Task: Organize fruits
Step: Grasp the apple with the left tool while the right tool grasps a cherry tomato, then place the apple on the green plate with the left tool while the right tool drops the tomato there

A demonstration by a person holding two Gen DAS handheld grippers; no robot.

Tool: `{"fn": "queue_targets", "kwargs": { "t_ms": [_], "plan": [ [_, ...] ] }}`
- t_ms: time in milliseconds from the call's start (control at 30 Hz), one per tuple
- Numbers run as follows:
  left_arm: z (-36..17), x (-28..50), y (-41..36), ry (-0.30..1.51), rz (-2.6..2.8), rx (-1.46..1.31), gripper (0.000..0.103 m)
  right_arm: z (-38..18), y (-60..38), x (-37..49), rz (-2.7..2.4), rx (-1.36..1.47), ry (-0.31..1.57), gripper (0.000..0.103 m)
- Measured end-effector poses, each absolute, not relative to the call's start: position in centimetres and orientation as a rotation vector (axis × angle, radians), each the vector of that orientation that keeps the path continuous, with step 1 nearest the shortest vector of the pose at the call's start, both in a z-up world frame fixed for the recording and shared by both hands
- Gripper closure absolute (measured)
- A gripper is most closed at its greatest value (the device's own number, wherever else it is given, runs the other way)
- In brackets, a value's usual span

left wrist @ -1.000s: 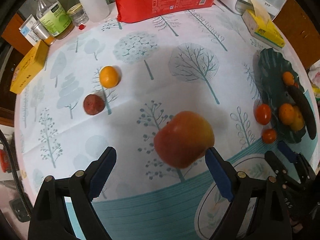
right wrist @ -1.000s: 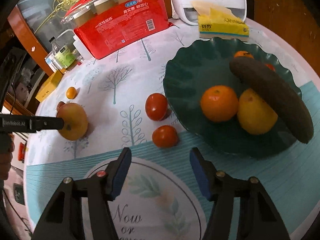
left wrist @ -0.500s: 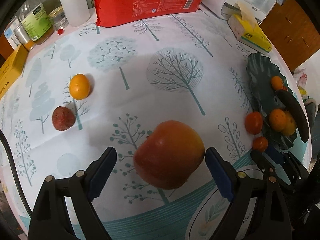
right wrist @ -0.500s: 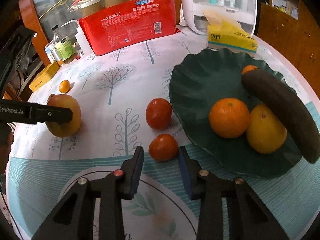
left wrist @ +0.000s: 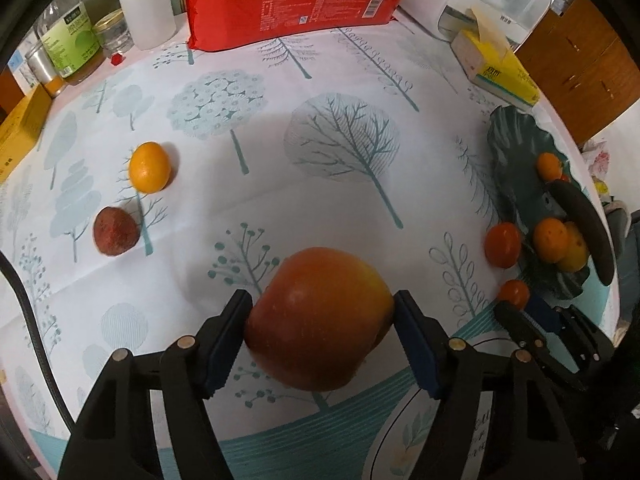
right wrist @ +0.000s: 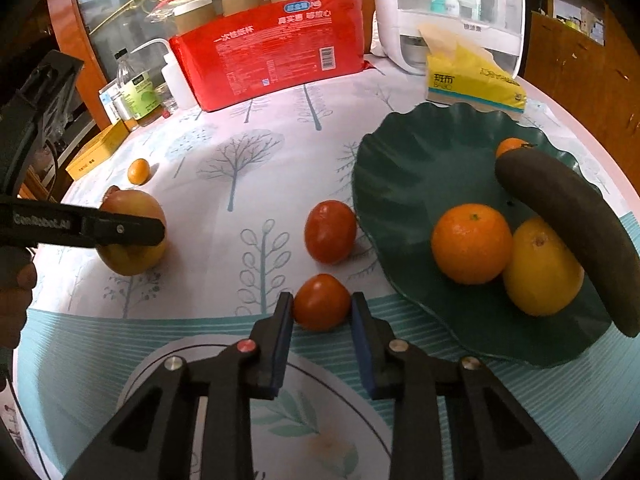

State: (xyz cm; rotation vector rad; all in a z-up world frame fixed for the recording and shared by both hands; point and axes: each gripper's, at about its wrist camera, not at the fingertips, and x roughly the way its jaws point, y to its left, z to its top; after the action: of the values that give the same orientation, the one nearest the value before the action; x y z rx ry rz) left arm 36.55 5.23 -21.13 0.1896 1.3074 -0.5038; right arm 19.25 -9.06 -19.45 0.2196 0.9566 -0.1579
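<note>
The left gripper's (left wrist: 322, 314) side arm reads "GenRobot.AI". The tissue box (right wrist: 472, 82) shows "BABO". Left jaws are closing, and both pads now touch the apple (left wrist: 320, 318), which lay loose between wide-spread pads a second ago. The right gripper (right wrist: 322, 310), earlier apart short of the fruit, is clamped on the small tomato (right wrist: 321, 302), at 8 o'clock from the green plate (right wrist: 400, 184).

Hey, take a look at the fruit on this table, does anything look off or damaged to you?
One thing stands out: the long banana lying across the dark green scalloped plate is dark brown to black all over, which suggests it is overripe. It rests on the yellow citrus fruit. Nothing looks spilled or broken.
</note>
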Motion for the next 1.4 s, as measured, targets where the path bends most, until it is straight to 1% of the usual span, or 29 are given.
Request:
{"fn": "queue_targets", "kwargs": {
  "t_ms": [400, 700, 900, 1067, 1400],
  "plan": [
    [-19.9, 30.4, 7.2, 1.344, -0.460, 0.123, 0.033, -16.5, -8.4, 16.4, -0.122, 0.251, 0.899, 0.075],
    [-16.0, 26.6, 7.0, 1.297, -0.425, 0.081, 0.033, -13.9, -9.3, 13.5, -0.067, 0.253, 0.850, 0.075],
    [-13.1, 25.8, 4.9, 1.245, -0.403, 0.064, 0.033, -12.2, -10.9, 11.6, -0.017, 0.194, 0.823, 0.075],
    [-11.3, 25.5, 1.6, 1.204, -0.387, 0.038, 0.033, -10.8, -13.6, 10.3, 0.017, 0.163, 0.809, 0.075],
    [-9.4, 26.2, -5.3, 1.137, -0.359, 0.014, 0.033, -8.6, -20.1, 9.3, 0.071, 0.108, 0.780, 0.075]
  ]
}}
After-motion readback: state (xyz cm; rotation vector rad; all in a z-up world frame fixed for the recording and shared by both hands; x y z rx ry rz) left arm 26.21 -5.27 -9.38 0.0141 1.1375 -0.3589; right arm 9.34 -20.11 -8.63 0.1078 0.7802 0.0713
